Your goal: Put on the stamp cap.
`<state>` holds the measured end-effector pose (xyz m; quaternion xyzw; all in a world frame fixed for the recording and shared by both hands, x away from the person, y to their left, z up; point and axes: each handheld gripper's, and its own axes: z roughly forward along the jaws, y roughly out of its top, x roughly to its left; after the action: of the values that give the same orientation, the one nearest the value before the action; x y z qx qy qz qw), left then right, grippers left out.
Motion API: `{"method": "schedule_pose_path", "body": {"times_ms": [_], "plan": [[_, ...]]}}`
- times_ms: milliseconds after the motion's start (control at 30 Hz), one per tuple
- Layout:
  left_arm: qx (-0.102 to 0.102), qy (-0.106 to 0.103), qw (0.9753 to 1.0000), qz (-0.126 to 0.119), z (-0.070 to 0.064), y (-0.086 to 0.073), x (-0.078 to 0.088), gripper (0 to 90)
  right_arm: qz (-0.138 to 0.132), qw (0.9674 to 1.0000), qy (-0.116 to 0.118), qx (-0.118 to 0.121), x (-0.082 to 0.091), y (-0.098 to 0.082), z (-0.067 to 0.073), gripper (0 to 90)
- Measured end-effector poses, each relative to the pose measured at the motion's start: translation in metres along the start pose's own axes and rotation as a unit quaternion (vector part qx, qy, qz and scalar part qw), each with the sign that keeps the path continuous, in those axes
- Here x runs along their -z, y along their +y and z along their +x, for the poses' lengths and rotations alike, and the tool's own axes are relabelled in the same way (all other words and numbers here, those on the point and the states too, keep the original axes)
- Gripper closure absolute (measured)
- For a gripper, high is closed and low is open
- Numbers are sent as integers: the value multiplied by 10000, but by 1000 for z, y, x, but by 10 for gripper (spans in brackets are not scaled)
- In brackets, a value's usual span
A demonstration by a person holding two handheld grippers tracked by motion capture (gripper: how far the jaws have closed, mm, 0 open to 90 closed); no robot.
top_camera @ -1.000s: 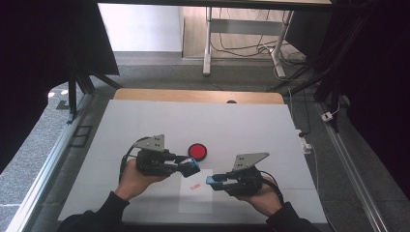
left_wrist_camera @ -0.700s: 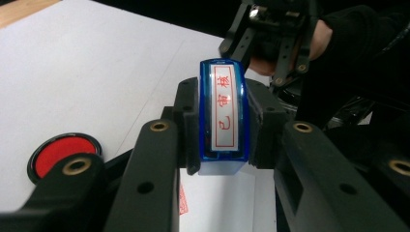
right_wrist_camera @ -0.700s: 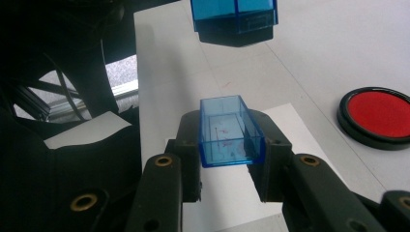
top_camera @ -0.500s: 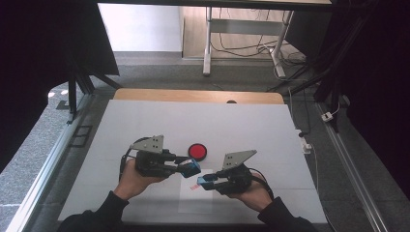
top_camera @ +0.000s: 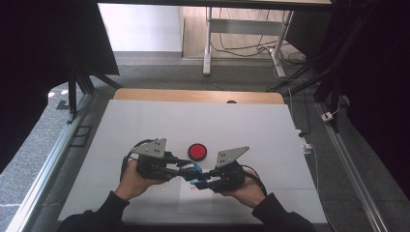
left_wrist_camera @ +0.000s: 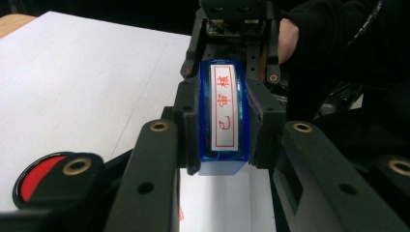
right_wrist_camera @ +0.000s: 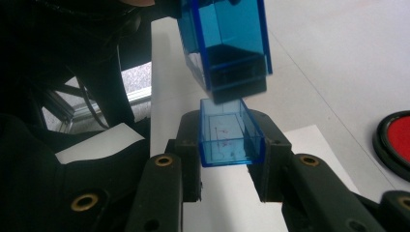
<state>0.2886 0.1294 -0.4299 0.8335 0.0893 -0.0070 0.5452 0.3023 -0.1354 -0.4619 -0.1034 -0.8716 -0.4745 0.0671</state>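
Low centre of the high view: your left gripper (top_camera: 186,170) clamps the stamp (left_wrist_camera: 223,116), your right gripper (top_camera: 202,182) clamps its cap (right_wrist_camera: 228,139), the 2 just apart. Come in skewed and the cap could jam or pop loose, smearing ink on the paper (top_camera: 196,203).

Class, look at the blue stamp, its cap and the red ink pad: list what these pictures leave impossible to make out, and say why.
- Stamp face: left gripper view shows its labelled top; the printing side faces away.
- Cap markings: right gripper view, faint red traces, too blurred to read.
- Ink pad: right gripper view, cut off by the right edge.
- Stamp-cap gap: high view, too small.
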Motion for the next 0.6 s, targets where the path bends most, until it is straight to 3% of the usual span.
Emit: {"method": "schedule_pose_path", "body": {"times_ms": [333,600], "plan": [[-210,-132,9997,60,-2,-1,-3,699,-37,9999,144,72,-4,3,2,683],[-224,-247,9994,-1,-1,-2,-2,699,-104,9997,225,86,-2,4,2,684]]}}
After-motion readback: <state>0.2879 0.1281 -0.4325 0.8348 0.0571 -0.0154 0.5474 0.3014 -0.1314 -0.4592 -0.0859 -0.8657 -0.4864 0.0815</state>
